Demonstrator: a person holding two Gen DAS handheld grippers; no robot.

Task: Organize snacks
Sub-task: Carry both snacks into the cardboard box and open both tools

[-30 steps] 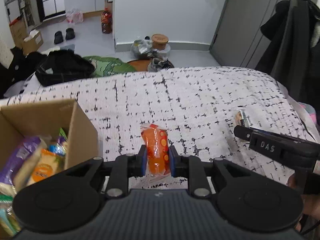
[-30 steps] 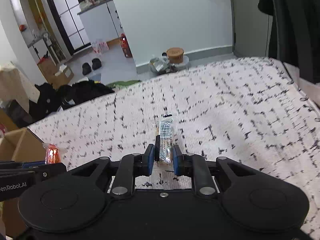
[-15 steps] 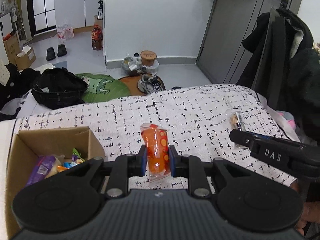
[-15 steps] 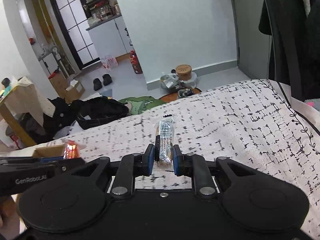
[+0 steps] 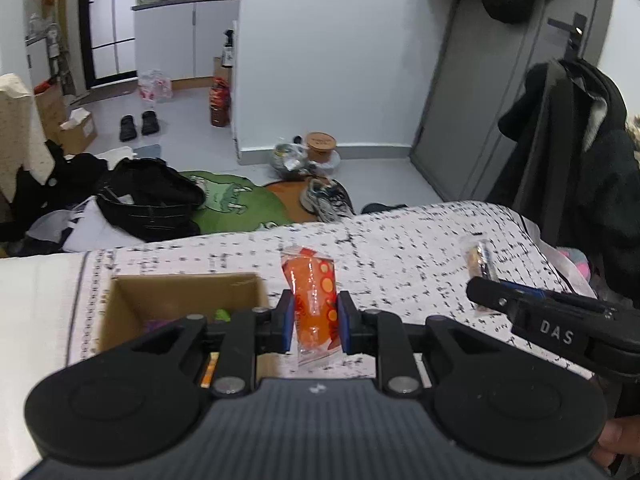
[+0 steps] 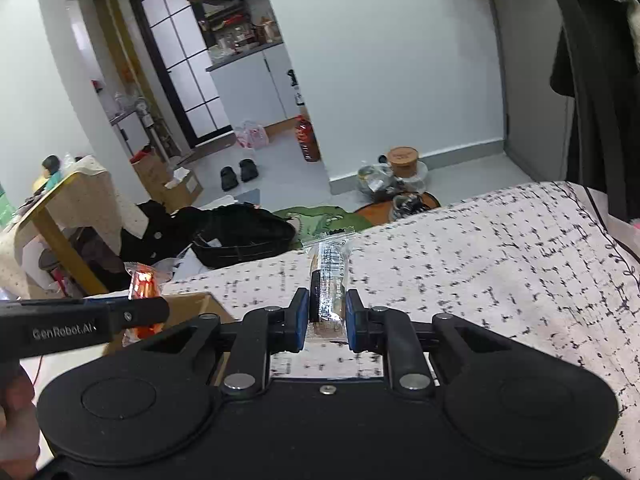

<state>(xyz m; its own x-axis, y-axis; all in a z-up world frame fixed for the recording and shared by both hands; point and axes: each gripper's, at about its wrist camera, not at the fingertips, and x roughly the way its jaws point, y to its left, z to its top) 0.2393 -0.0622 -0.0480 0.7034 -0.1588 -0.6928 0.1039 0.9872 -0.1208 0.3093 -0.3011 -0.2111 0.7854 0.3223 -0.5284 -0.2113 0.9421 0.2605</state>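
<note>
Left claw (image 5: 313,322) clamps orange pouch (image 5: 314,300) just right of box (image 5: 120,300); right claw (image 6: 327,320) clamps clear-wrapped bar (image 6: 329,280) over bed (image 6: 500,260).

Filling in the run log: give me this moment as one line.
left gripper: shut on orange snack packet | right gripper: shut on clear-wrapped snack bar | cardboard box: open, holds snacks

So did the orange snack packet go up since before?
Yes. The left gripper has lifted the orange snack packet higher: the cardboard box on the speckled cloth now looks smaller and lower beneath it.
</note>
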